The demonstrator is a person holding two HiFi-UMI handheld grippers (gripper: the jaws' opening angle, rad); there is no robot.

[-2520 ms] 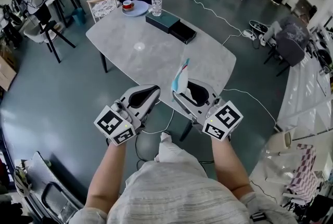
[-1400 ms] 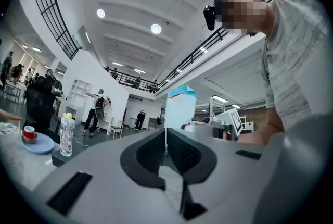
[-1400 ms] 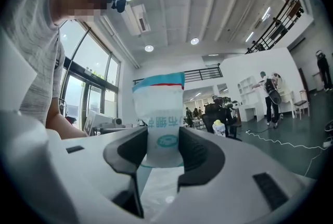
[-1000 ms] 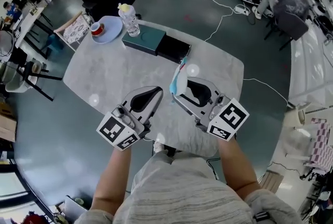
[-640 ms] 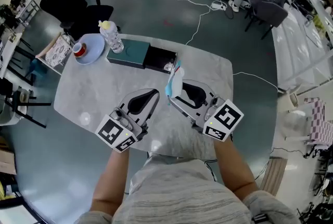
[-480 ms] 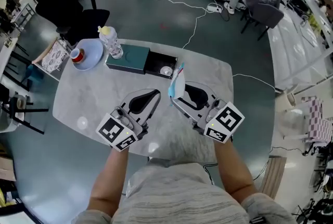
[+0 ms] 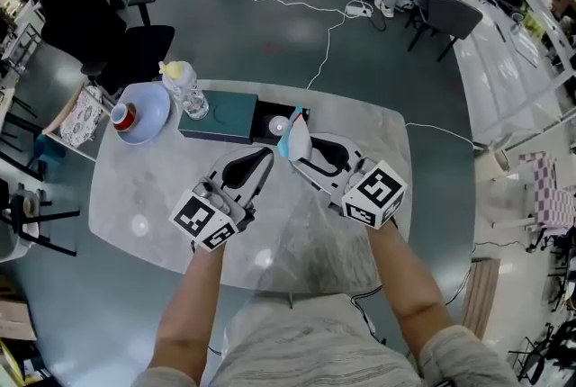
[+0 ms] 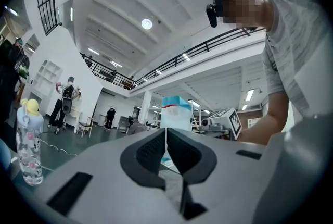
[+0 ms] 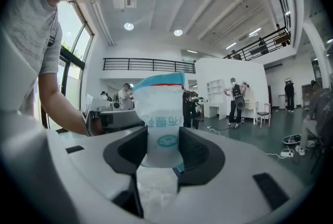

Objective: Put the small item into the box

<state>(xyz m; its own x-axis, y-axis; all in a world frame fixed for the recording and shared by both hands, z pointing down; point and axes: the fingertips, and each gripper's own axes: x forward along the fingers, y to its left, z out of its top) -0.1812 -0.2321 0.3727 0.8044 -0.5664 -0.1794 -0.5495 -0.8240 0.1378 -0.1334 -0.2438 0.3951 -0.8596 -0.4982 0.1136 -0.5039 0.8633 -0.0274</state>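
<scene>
While the head view looks down, right claw (image 7: 304, 151) holds the sachet (image 7: 293, 135) upright, just short of the open black box (image 7: 265, 111) on the surface (image 7: 153, 196). Left gripper view: left claw (image 8: 166, 151) clenched, empty. Right gripper view: sachet pinched low, probably for a clean drop.

Wore a light grey, finely striped top (image 7: 297, 349) with short sleeves (image 9: 49, 56) cut off above the elbow. Had a small dark device (image 8: 210, 13) fixed at the head. Showed smooth pale grey moulded shells on the left gripper (image 7: 259, 162) and the right gripper (image 7: 300, 158), each lined with black ribbed pads (image 9: 195, 152) round a teardrop-shaped opening. Bore dark rectangular slots (image 8: 78, 193) sunk into the shells either side of the jaws. Ended at the rear in white cubes — left cube (image 7: 205, 220), right cube (image 7: 372, 193) — printed with black square markers, a different pattern on every face.
</scene>
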